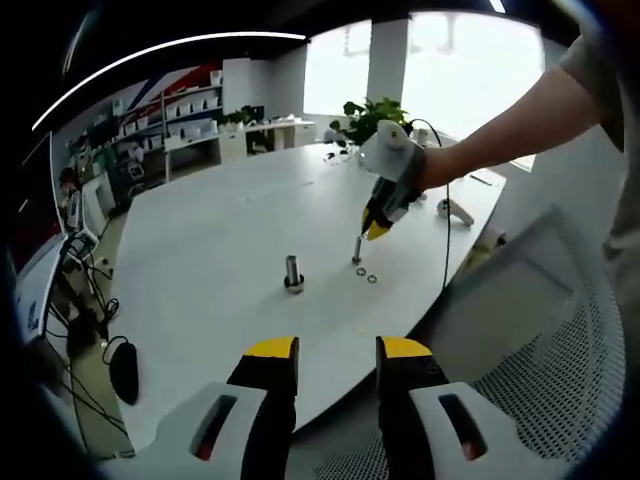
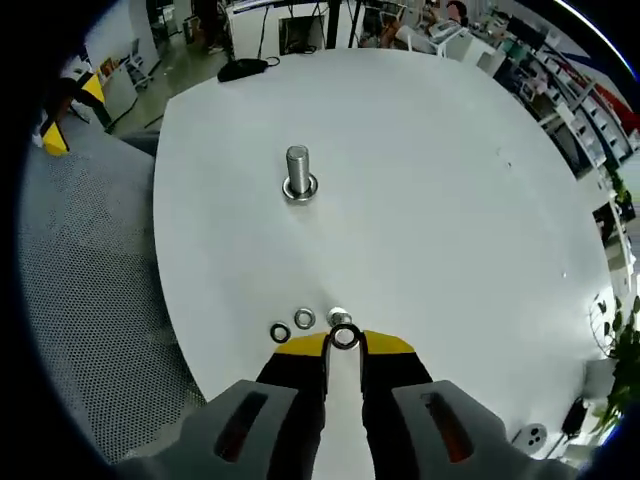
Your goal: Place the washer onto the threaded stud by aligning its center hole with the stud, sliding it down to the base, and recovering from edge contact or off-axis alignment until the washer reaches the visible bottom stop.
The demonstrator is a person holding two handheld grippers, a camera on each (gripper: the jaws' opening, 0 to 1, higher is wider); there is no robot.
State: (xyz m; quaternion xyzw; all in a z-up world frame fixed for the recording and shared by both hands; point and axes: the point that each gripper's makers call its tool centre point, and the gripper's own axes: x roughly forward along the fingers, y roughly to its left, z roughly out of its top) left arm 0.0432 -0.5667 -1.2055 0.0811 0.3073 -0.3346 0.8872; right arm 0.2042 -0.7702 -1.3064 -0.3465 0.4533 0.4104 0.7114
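Right gripper (image 2: 343, 343) clamps a washer (image 2: 344, 337) over the stud (image 2: 338, 318); left gripper (image 1: 337, 352) gapes empty.

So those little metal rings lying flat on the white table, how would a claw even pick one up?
By the rim, I'd guess. Each loose washer lies flat on the table, so the right claw would likely come from above, one jaw on each outer edge. It seems shut on a washer that way, near a small stud.

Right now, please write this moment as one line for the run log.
phase: washer pickup | right gripper: shut on washer, by small stud | spare washers: on table | large stud: upright | left gripper: open
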